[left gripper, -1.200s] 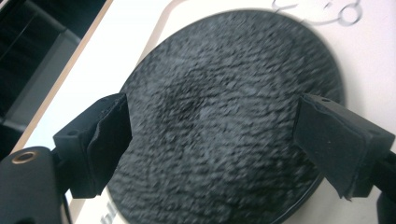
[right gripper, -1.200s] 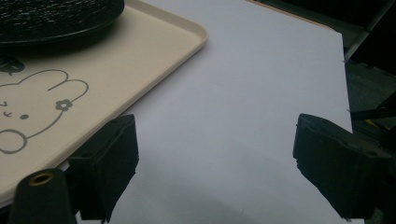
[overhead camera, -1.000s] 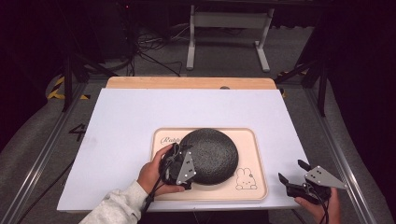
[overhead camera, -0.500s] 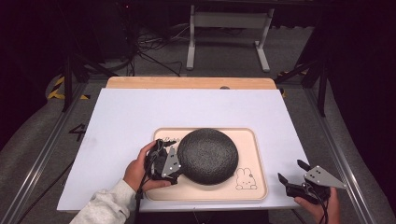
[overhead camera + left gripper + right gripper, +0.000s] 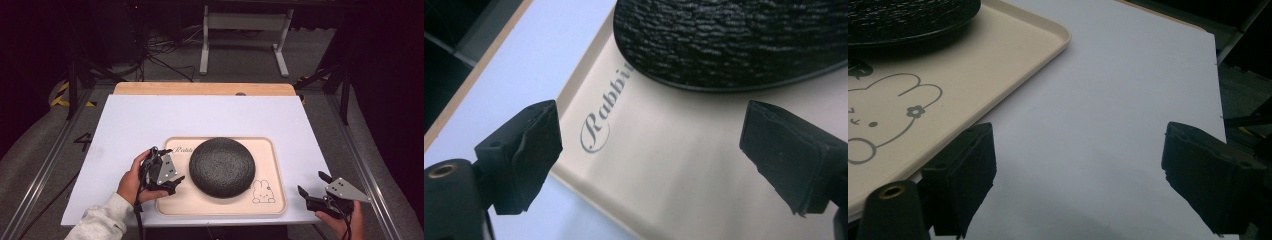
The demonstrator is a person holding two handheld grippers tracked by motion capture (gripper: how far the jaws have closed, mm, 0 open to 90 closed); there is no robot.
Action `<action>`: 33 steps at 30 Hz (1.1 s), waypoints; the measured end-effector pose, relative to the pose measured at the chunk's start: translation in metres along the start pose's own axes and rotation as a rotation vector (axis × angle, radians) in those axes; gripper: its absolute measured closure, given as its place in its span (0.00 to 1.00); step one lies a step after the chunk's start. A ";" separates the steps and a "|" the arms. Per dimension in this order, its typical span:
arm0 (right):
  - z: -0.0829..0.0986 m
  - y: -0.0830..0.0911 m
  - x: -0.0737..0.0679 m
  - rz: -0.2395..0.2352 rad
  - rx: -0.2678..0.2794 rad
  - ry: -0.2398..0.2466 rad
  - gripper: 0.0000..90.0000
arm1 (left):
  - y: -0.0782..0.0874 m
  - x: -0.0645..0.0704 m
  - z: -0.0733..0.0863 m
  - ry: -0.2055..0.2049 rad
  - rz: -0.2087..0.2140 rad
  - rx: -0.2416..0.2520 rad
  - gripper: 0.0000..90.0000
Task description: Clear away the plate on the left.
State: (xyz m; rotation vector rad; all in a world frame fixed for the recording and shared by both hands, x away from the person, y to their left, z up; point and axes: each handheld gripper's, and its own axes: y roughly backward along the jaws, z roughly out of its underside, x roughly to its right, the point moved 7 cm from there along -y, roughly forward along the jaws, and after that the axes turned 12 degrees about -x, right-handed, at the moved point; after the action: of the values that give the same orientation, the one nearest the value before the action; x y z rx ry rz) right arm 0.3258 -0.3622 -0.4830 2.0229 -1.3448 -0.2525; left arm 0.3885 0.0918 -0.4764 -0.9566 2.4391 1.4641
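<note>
A black, rough-textured round dome (image 5: 222,166) lies rim-down in the middle of a beige tray (image 5: 272,150) printed with a rabbit drawing (image 5: 263,192). My left gripper (image 5: 172,165) hovers open over the tray's left edge, a short way left of the dome and apart from it. In the left gripper view its jaws stand wide apart over bare tray (image 5: 704,120), with the dome's rim (image 5: 734,40) ahead. My right gripper (image 5: 312,183) is open and holds nothing near the table's front right corner, right of the tray. The right gripper view has the tray's corner (image 5: 973,60) at left.
A white sheet (image 5: 200,120) covers the wooden table top (image 5: 200,88). Bare white surface (image 5: 1118,100) lies ahead of the right gripper. Behind the table are a metal stand (image 5: 242,30) and cables on the floor; rails run along both sides.
My left gripper has pulled back leftward from the dome's left rim to the tray's left edge. The dome stays on the tray. The right gripper has not moved.
</note>
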 end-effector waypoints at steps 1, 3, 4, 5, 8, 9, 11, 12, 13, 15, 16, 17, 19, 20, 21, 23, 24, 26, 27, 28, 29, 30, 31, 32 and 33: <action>0.000 0.000 0.000 0.000 0.000 0.000 0.16 | 0.000 -0.002 0.003 0.006 -0.008 -0.004 0.12; 0.000 0.000 0.000 0.001 0.001 -0.001 0.16 | 0.001 -0.004 0.008 0.015 -0.004 -0.008 0.12; 0.000 0.000 0.000 0.001 0.001 -0.001 0.16 | 0.002 -0.005 0.011 0.018 -0.009 -0.013 0.12; 0.000 0.000 0.000 0.001 0.000 0.000 0.16 | 0.002 -0.006 0.013 0.018 -0.011 -0.016 0.12; 0.000 0.000 0.000 0.002 0.000 0.001 0.16 | 0.003 -0.008 0.019 0.028 -0.008 -0.021 0.13; 0.000 0.000 0.000 0.002 0.000 0.000 0.16 | 0.003 -0.008 0.021 0.028 -0.008 -0.026 0.13; 0.000 0.000 0.000 0.002 -0.001 0.000 0.16 | 0.003 -0.009 0.025 0.031 -0.008 -0.028 0.13; 0.000 0.000 0.000 0.002 -0.001 0.000 0.16 | 0.003 -0.010 0.028 0.036 -0.007 -0.034 0.13; 0.000 0.000 0.000 0.002 0.000 0.001 0.16 | 0.003 -0.010 0.029 0.034 -0.009 -0.034 0.13; 0.000 0.000 0.000 0.002 0.000 0.000 0.16 | 0.004 -0.011 0.033 0.040 -0.010 -0.037 0.13; 0.000 0.000 0.000 0.003 0.000 -0.001 0.16 | 0.005 -0.012 0.035 0.037 -0.008 -0.032 0.13; 0.000 0.000 0.000 0.002 -0.001 -0.001 0.16 | 0.005 -0.012 0.037 0.046 -0.011 -0.036 0.13; 0.000 0.000 0.000 0.002 -0.001 -0.001 0.16 | 0.006 -0.015 0.042 0.052 -0.021 -0.041 0.13; 0.000 0.000 0.000 0.001 -0.001 0.000 0.16 | 0.006 -0.016 0.045 0.057 -0.024 -0.043 0.13; 0.000 0.000 0.000 0.001 -0.001 0.000 0.16 | 0.006 -0.016 0.046 0.064 -0.024 -0.046 0.13; 0.000 0.000 0.000 0.002 -0.001 -0.001 0.16 | 0.007 -0.017 0.051 0.072 -0.023 -0.052 0.13; 0.000 0.000 0.000 0.001 -0.001 -0.002 0.16 | 0.007 -0.017 0.053 0.079 -0.025 -0.054 0.13; 0.000 0.000 0.000 0.002 -0.002 -0.002 0.16 | 0.007 -0.018 0.056 0.088 -0.024 -0.060 0.13; 0.000 0.000 0.000 0.002 -0.001 -0.002 0.16 | 0.007 -0.018 0.059 0.090 -0.024 -0.064 0.13; 0.000 0.000 0.000 0.002 0.000 -0.002 0.16 | 0.008 -0.019 0.061 0.090 -0.030 -0.066 0.13; 0.000 0.000 0.000 0.002 0.000 -0.002 0.16 | 0.008 -0.019 0.064 0.098 -0.026 -0.064 0.13; 0.000 0.000 0.000 0.001 -0.001 -0.001 0.16 | 0.008 -0.019 0.066 0.103 -0.023 -0.067 0.13; 0.000 0.000 0.000 0.001 -0.002 -0.001 0.16 | 0.008 -0.020 0.068 0.107 -0.027 -0.072 0.13; 0.000 0.000 0.000 0.001 -0.002 -0.001 0.16 | 0.009 -0.020 0.070 0.109 -0.031 -0.074 0.13; 0.000 0.000 0.000 0.002 -0.001 -0.001 0.16 | 0.009 -0.020 0.071 0.111 -0.025 -0.071 0.13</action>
State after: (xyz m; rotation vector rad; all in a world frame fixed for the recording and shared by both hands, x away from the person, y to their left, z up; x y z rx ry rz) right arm 0.3257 -0.3622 -0.4828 2.0213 -1.3472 -0.2535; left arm 0.3849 0.1630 -0.4980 -1.1074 2.4562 1.5380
